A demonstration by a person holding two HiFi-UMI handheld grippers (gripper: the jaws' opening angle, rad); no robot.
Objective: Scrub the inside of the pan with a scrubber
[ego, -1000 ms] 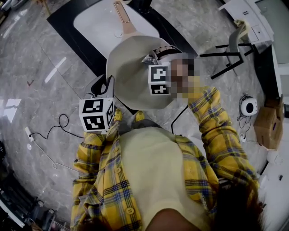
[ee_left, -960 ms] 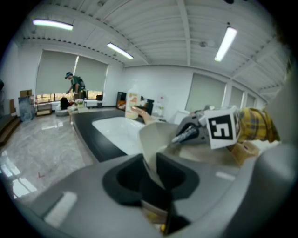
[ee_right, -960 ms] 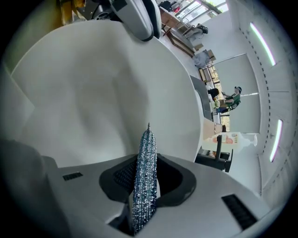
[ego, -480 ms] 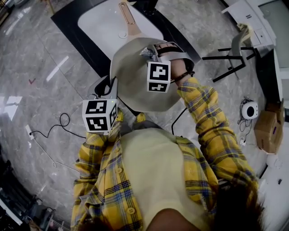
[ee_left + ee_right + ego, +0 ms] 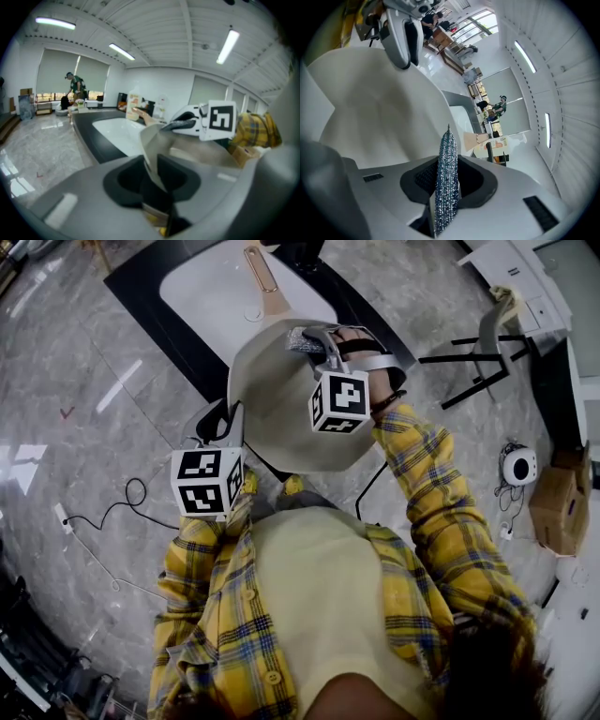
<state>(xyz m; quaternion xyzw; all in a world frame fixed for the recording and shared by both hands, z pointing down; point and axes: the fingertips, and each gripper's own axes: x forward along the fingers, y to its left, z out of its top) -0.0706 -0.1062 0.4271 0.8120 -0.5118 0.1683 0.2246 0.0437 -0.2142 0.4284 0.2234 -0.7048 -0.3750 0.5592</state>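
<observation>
In the head view a cream pan (image 5: 267, 404) is held tilted in front of me, its tan handle (image 5: 263, 282) pointing away over the table. My left gripper (image 5: 225, 420) is shut on the pan's near-left rim (image 5: 151, 151), which passes between its jaws. My right gripper (image 5: 312, 343) is inside the pan near its far rim, shut on a glittery blue-silver scrubber (image 5: 302, 337). In the right gripper view the scrubber (image 5: 447, 159) stands upright between the jaws, with the pan's inner wall (image 5: 379, 108) just beyond it. The left gripper (image 5: 401, 37) shows at the top of that view.
A white tabletop (image 5: 202, 287) with a dark border lies under the pan's handle. On the marble floor are a black-framed chair (image 5: 478, 352) to the right, a cardboard box (image 5: 558, 502), a small round white device (image 5: 516, 462) and a cable (image 5: 112, 512) to the left.
My right gripper has moved up the pan toward its far rim with the scrubber, and has rolled so its marker cube faces differently. Left gripper and pan have stayed put.
</observation>
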